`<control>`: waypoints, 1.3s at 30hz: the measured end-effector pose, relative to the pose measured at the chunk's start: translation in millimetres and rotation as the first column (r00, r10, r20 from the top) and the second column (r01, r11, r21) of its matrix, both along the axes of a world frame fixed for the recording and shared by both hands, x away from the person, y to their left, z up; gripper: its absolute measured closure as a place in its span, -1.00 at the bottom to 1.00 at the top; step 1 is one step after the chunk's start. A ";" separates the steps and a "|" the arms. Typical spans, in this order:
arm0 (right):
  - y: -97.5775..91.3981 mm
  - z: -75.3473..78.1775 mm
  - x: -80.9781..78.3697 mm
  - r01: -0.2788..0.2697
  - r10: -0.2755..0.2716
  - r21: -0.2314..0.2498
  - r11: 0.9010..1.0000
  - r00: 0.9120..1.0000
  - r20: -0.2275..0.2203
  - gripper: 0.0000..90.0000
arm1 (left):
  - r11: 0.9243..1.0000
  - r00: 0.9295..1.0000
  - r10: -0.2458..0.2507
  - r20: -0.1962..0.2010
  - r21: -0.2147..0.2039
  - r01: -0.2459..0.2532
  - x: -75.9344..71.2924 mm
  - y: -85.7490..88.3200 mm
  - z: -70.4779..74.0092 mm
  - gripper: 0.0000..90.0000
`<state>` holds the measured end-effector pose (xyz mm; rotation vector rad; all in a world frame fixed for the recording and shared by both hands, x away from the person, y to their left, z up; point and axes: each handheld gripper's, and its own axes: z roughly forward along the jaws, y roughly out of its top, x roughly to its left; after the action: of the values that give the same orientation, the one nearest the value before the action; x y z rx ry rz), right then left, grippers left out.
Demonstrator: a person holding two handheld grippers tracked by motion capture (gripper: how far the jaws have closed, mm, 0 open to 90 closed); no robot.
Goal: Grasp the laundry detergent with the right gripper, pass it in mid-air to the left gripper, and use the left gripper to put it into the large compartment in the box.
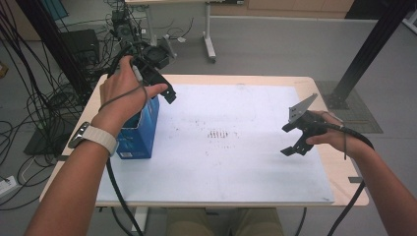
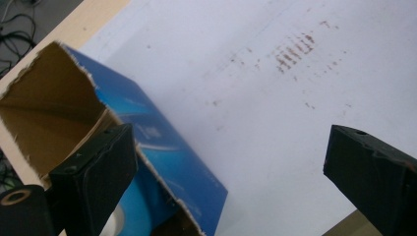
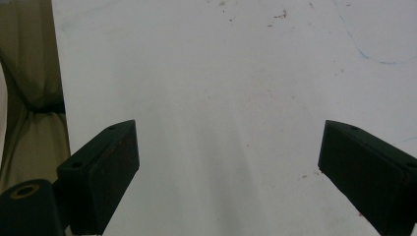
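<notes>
The open cardboard box (image 1: 142, 129) at the left of the frame is bright blue outside with lighter blue swirls, plain brown inside (image 2: 46, 110). The big white sheet (image 1: 236, 162) across the middle has a patch of small reddish-brown speckles near centre. Both handheld two-jaw grippers, left (image 1: 164, 86) and right (image 1: 290, 140), are matte black. Pale wood tabletop (image 1: 344, 194) peeks out at the edges.

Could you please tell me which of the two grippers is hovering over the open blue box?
It is the left gripper, at the table's left edge above the blue box, jaws apart and empty. The right gripper hangs over bare white sheet.
</notes>
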<state>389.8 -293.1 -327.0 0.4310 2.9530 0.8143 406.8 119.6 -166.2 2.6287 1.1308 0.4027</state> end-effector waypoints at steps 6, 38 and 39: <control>-1.7 0.0 -0.3 0.003 -0.003 -0.004 1.000 1.000 -0.005 -0.82 | 0.996 0.996 -0.084 -0.009 -0.009 0.084 -4.1 -16.2 1.8 -0.85; -6.8 1.4 -5.9 0.023 -0.023 0.004 1.000 1.000 -0.003 -0.82 | 0.895 0.894 -0.441 -0.075 0.031 0.444 -30.8 -107.3 -32.2 -0.85; -6.6 1.5 -6.0 0.021 -0.021 0.005 1.000 1.000 -0.001 -0.82 | 0.893 0.892 -0.447 -0.074 0.028 0.450 -31.6 -108.8 -33.2 -0.85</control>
<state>383.8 -299.7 -325.5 0.4613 2.9430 0.8191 375.3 10.8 -199.4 2.8448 0.4979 0.2461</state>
